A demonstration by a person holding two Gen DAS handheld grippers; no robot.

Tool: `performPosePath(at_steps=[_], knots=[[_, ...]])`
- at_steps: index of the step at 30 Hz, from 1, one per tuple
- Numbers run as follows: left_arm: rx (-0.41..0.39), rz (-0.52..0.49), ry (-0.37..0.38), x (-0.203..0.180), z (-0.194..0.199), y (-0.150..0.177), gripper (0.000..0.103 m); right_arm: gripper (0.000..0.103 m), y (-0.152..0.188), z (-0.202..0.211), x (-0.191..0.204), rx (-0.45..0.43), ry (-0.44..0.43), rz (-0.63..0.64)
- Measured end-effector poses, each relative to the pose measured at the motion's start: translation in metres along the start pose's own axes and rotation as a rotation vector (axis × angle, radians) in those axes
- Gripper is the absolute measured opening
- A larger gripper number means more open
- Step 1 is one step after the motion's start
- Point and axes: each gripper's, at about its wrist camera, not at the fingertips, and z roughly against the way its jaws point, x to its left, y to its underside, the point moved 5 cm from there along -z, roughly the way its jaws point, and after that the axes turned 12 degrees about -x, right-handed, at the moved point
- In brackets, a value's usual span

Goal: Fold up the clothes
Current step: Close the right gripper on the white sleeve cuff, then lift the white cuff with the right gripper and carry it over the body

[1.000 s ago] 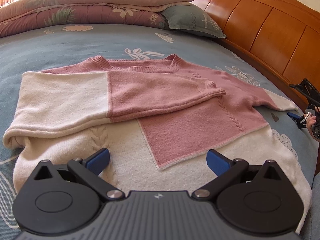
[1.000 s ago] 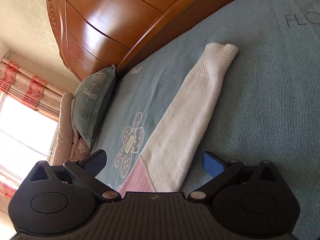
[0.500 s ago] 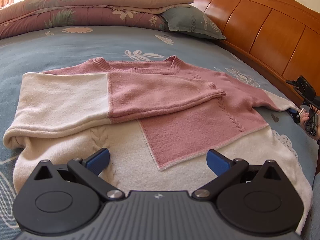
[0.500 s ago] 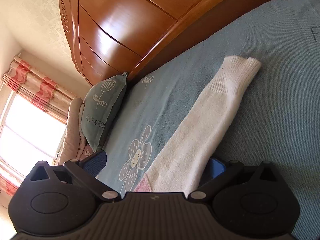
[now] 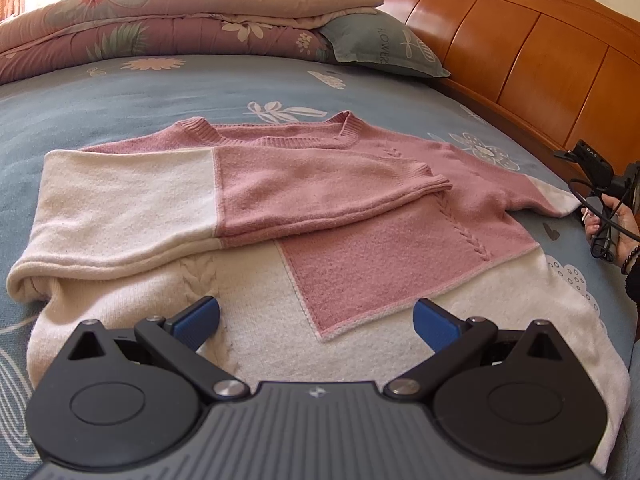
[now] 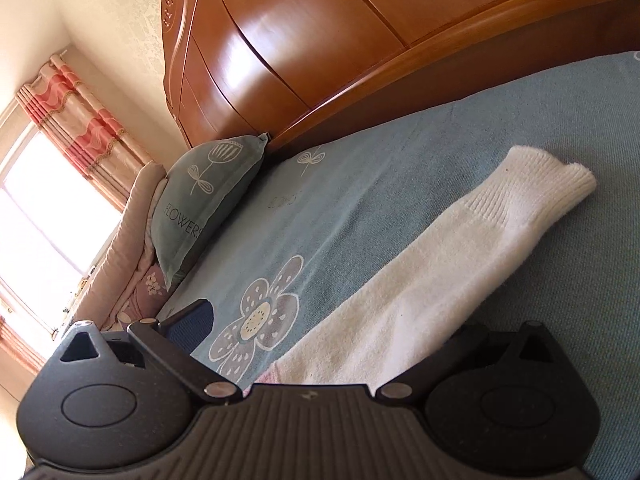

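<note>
A pink and cream sweater lies flat on the blue bedspread. One sleeve is folded across its chest. My left gripper hovers open over the cream hem with nothing between its fingers. The other sleeve, cream with a ribbed cuff, stretches out on the bed toward the headboard. My right gripper is open around this sleeve near its pink seam. The cloth lies over the right finger and hides its pad; the left fingertip shows. In the left wrist view a hand holds that gripper by the sleeve.
A wooden headboard runs along the right side of the bed. A grey-green pillow and a folded floral quilt lie at the far end. A curtained window is beyond them.
My right gripper has pushed in on the outstretched sleeve, and the cloth now covers its right pad, which showed before. The left gripper has stayed still.
</note>
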Motion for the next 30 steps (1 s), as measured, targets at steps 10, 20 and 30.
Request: performPosePath(at_steps=[10, 20, 30], knots=[[-0.005, -0.006, 0.002, 0.000, -0.001, 0.000, 0.102, 0.103, -0.001, 0.000, 0.014, 0.017, -0.103, -0.095], [0.021, -0.005, 0.008, -0.002, 0.003, -0.003, 0.102, 0.103, 0.000, 0.021, 0.066, 0.058, -0.283, -0.138], [0.046, -0.058, 0.070, -0.012, 0.017, -0.010, 0.102, 0.103, 0.018, 0.040, 0.127, 0.129, -0.304, -0.075]])
